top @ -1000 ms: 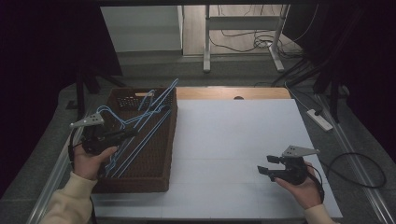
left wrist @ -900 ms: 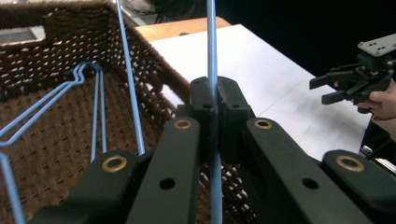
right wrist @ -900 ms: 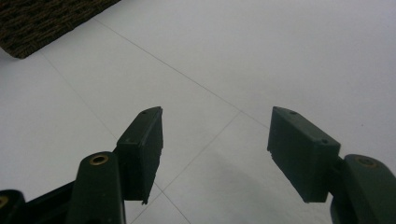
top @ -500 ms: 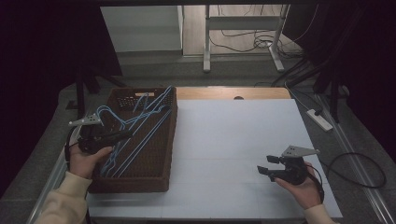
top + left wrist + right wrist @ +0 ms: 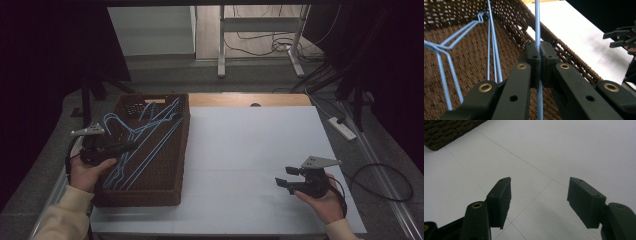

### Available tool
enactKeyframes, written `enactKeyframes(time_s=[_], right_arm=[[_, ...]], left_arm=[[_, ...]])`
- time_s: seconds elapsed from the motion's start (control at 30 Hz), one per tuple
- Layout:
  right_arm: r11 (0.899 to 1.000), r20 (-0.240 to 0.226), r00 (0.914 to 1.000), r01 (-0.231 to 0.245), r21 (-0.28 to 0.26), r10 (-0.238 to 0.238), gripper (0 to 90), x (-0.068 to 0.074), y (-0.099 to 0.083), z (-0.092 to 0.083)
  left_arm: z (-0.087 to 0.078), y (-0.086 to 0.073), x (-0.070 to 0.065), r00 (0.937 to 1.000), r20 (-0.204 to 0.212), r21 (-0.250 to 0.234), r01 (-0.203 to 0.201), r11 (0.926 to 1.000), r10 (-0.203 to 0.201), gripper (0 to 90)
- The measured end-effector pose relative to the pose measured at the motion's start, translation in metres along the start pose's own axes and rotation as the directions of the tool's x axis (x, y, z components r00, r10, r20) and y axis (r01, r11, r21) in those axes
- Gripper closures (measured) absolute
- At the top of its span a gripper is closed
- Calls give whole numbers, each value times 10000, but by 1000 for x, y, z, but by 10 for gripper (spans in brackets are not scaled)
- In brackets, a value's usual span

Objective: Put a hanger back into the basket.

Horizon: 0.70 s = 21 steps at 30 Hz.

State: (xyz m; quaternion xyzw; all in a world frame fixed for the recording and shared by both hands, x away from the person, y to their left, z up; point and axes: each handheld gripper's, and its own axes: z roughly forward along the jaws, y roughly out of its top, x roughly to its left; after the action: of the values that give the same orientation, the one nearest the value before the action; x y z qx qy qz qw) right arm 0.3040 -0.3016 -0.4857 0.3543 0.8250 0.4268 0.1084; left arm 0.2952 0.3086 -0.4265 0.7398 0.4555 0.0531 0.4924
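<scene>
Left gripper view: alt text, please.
The left claw is shut on a blue wire hanger over a brown wicker basket holding more blue hangers. The white table lies beyond it.

We hold the left tool [image 5: 131,146] low at the left side, our left hand [image 5: 86,172] wrapped round its body, forearm in a pale sleeve rising from the bottom edge. Its jaws point toward the right and are pressed together, pads nearly meeting. Well apart at the right, our right hand [image 5: 324,200] cradles the right tool [image 5: 283,178] from beneath, palm up. That tool points left, level, its jaws standing wide with nothing between them.
</scene>
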Motion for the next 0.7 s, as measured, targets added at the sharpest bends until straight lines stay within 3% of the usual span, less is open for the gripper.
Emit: enactKeyframes(time_s=[0.23, 0.43, 0.57, 0.7], right_arm=[[10000, 7, 10000, -11, 53, 11, 362, 0, 0, 1], [10000, 7, 10000, 2, 85, -2, 362, 0, 0, 1], [9999, 9, 10000, 34, 121, -34, 362, 0, 0, 1], [9999, 9, 10000, 26, 109, -26, 362, 0, 0, 1]], left_arm=[[15, -5, 8, 9998, -32, 970, 198, 9951, -196, 869], [19, -5, 12, 9989, -67, 1206, 464, 9916, -459, 869], [21, -5, 17, 9952, -606, 1415, 846, 9863, -767, 868], [23, -5, 22, 9855, -1187, 1610, 1397, 9770, -1214, 860]])
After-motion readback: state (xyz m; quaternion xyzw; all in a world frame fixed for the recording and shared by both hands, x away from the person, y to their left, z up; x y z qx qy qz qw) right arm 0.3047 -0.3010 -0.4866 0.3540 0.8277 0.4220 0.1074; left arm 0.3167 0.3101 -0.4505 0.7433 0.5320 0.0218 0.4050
